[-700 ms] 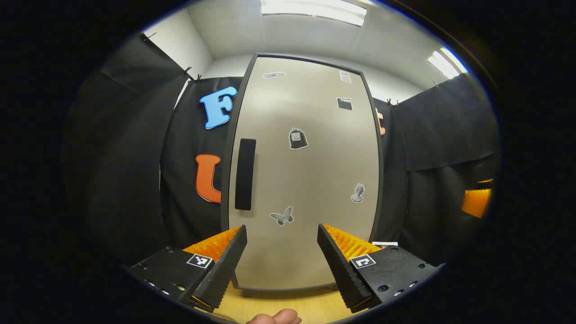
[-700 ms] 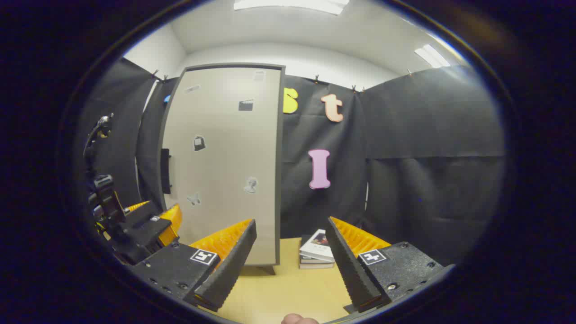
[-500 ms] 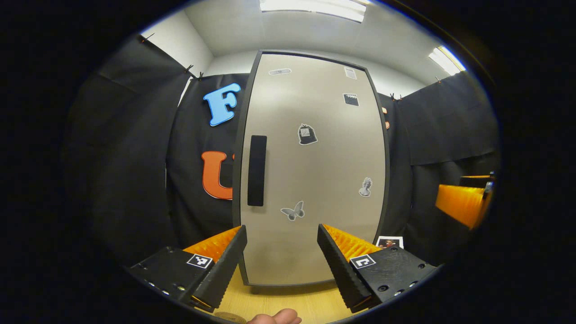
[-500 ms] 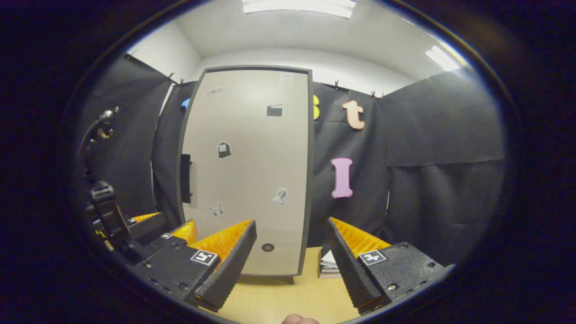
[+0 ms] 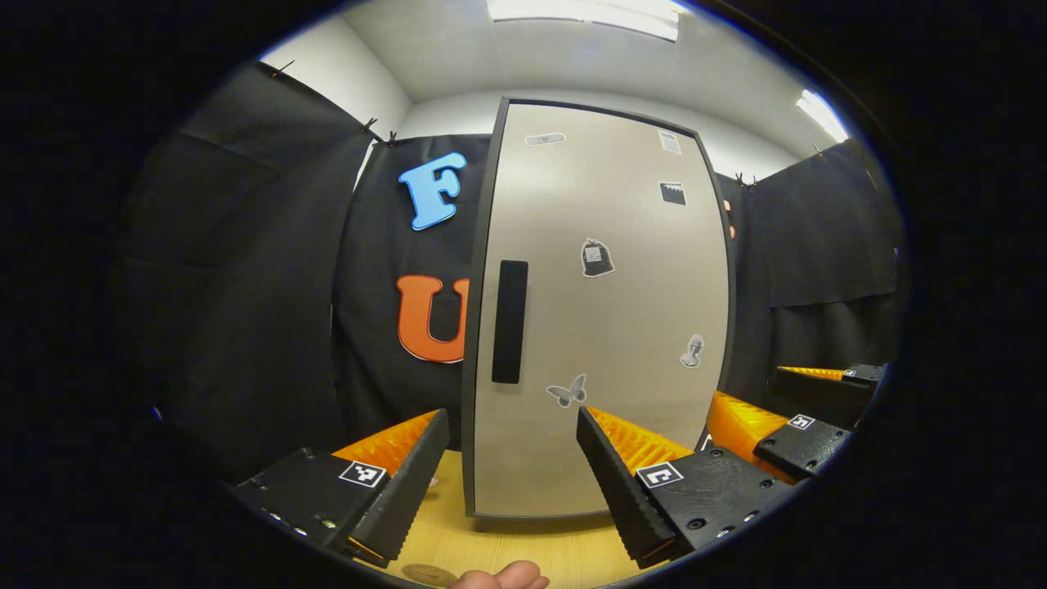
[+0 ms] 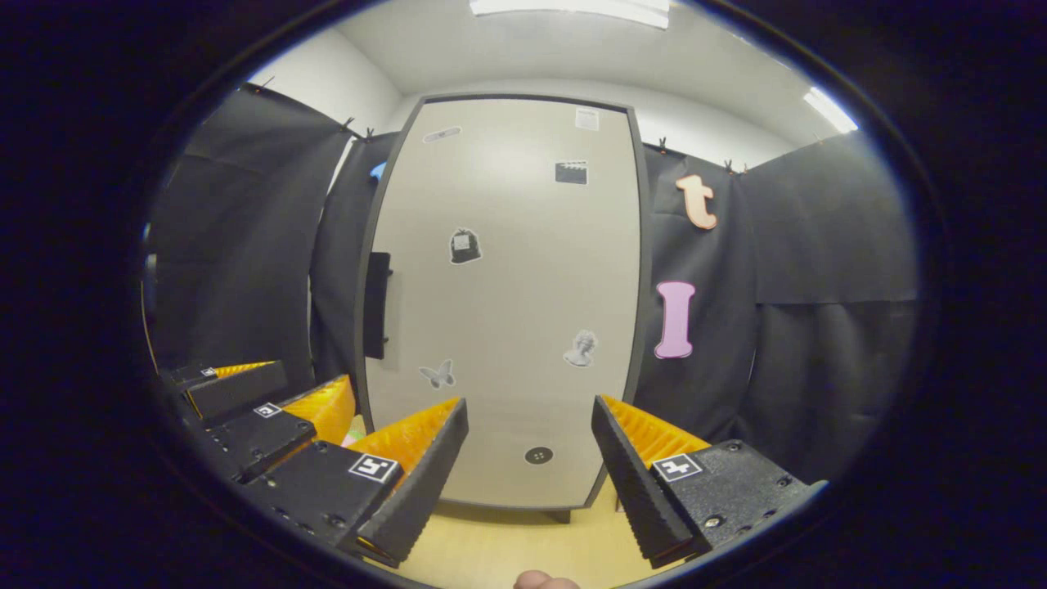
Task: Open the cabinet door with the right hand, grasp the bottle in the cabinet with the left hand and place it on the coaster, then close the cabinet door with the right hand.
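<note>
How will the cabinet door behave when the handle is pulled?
The cabinet door looks like a flat, rigid panel, so it should probably swing without bending. The handle sits at the left edge, so it likely hinges on the right. Its narrow feet suggest the cabinet might shift.

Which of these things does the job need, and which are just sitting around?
For the job:
cabinet door, shut
door handle
right tongs, open
left tongs, open
coaster at the near table edge

Just there:
stickers on the door, like the butterfly
wooden table
</note>
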The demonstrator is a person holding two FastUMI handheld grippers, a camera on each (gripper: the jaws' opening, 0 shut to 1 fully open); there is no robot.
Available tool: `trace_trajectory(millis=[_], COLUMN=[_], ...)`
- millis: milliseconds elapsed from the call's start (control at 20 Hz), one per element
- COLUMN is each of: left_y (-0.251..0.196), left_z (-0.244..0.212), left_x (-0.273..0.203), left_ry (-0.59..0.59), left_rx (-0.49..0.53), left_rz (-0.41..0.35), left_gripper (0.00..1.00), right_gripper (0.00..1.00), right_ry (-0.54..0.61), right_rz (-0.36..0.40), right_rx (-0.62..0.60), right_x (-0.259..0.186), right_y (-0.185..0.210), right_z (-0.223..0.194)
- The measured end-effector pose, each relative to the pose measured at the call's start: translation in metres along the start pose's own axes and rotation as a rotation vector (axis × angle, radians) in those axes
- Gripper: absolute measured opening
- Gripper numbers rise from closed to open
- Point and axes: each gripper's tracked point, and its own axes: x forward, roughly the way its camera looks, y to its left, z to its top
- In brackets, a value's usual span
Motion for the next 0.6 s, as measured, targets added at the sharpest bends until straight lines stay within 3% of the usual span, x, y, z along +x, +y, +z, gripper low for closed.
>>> trace_trajectory(millis=[250,600], left_y=[-0.001,0.002], left_z=[-0.004,0.002], left_x=[0.0,-0.001], left_ry=[0.004,-0.004], left_rx=[0.027,0.02], left_rz=[-0.006,-0.02], left_gripper=[0.95,0.95], right_gripper=[0.97,0.95], right_ry=[0.036,0.001], right_rz=[0.035,0.052], right_rx=[0.036,0.019], right_x=[0.011,0.029], right_y=[0.006,0.011], right_z=[-0.013,-0.005])
